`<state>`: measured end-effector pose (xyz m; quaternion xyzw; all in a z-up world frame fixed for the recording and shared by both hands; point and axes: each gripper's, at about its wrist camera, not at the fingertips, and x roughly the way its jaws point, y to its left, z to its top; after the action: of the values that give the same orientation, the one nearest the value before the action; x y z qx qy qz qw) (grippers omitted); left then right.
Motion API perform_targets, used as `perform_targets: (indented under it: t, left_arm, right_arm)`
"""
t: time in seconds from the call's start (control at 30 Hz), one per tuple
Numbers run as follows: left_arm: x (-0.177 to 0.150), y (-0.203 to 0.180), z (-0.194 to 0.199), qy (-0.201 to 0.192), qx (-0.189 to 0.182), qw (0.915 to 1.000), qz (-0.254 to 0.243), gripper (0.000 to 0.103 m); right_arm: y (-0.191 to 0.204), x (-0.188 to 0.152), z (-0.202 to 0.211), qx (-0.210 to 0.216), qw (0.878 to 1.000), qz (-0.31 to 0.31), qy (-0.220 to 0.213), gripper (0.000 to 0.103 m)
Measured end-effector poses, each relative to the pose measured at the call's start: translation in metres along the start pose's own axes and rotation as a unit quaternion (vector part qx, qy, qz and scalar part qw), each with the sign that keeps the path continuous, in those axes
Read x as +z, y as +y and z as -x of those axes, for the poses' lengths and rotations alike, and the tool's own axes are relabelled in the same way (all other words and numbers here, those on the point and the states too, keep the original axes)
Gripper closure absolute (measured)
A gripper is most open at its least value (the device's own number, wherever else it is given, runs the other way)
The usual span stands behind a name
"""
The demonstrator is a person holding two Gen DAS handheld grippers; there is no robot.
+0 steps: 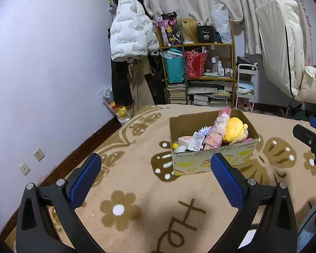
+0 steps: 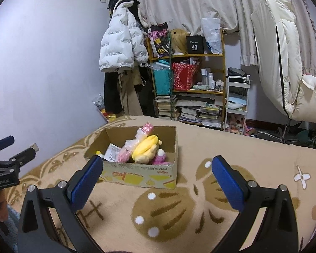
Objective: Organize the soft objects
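Note:
An open cardboard box (image 1: 212,160) stands on the beige patterned blanket (image 1: 137,181). It holds a yellow plush toy (image 1: 234,132), a pink wrapped toy (image 1: 218,130), a pink round item (image 1: 184,141) and a white tag. In the right wrist view the box (image 2: 141,175) shows the yellow plush (image 2: 146,147) and a pink plush (image 2: 160,158). My left gripper (image 1: 155,162) is open and empty, in front of the box. My right gripper (image 2: 158,164) is open and empty, just short of the box's right front corner. It also shows in the left wrist view (image 1: 311,141).
A wooden shelf (image 1: 200,63) with bags, bottles and stacked books stands against the far wall. A white puffer jacket (image 1: 130,33) hangs left of it. A white cart (image 1: 245,84) and a cream chair (image 1: 288,48) stand to the right. The wall (image 1: 42,73) runs along the left.

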<state>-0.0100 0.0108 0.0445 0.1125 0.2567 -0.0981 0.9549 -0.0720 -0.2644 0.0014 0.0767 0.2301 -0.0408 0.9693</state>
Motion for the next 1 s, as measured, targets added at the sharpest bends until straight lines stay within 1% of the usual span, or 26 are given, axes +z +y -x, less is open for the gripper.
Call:
perform_targets:
  t: [0.3, 0.47, 1.0]
  left_arm:
    - [-0.0037, -0.0020, -0.0036, 0.006, 0.005, 0.9999, -0.009, 0.001]
    - [-0.0057, -0.0027, -0.0056, 0.013, -0.001, 0.9999, -0.009, 0.001]
    - [-0.0060, -0.0014, -0.0049, 0.010, 0.002, 0.9999, -0.009, 0.001]
  right_arm:
    - [-0.0016, -0.0030, -0.0016, 0.004, 1.000, -0.004, 0.009, 0.000]
    - [-0.0011, -0.0029, -0.0016, 0.003, 1.000, -0.004, 0.009, 0.000]
    - [-0.0013, -0.0030, -0.0015, 0.001, 1.000, -0.001, 0.008, 0.000]
